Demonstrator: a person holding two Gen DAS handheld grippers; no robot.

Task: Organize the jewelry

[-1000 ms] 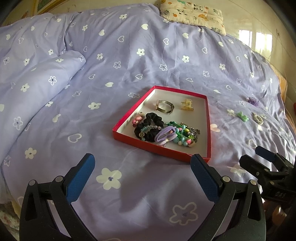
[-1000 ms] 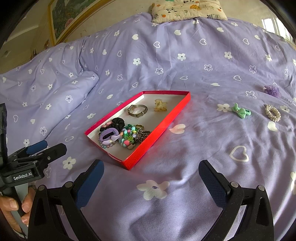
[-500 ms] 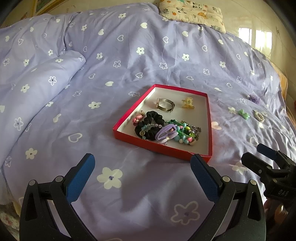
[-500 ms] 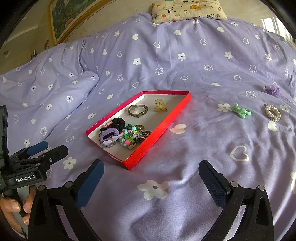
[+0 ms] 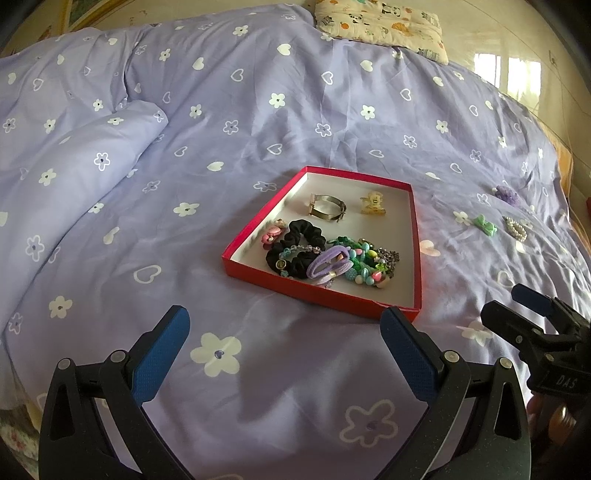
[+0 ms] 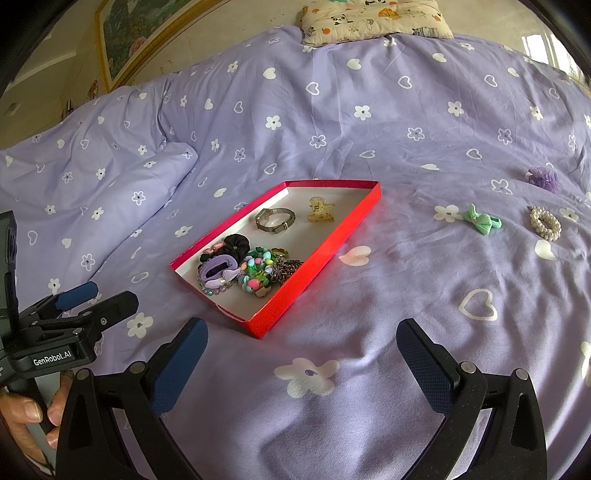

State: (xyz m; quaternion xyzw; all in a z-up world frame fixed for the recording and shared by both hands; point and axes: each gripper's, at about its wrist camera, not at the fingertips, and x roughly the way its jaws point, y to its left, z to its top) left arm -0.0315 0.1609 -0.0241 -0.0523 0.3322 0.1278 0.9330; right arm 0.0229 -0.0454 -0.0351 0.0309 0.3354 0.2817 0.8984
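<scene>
Little is changed since the earlier frames: both the left gripper [image 5: 284,332] and right gripper [image 6: 301,345] are held spread wide and empty above the bed [image 5: 258,110]. Ahead, jewelry is heaped in the red tray [image 5: 415,236]; a green bow [image 6: 482,221] and pearl bracelet [image 6: 546,223] are left outside, to its right.

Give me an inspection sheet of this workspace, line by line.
Surface: bed under a lilac duvet with white flowers and hearts, rumpled at left.
Job's things: shallow red cardboard tray holding a metal bangle, a yellow claw clip, a black scrunchie, a lilac hair tie and mixed beads; a green bow, a pearl bracelet and a purple scrunchie lie loose on the duvet to the tray's right.
Clutter: nothing seen.
Grippers: left gripper and right gripper both open, empty, above the duvet.
Cables: nothing seen.
Surroundings: patterned pillow, framed picture.
</scene>
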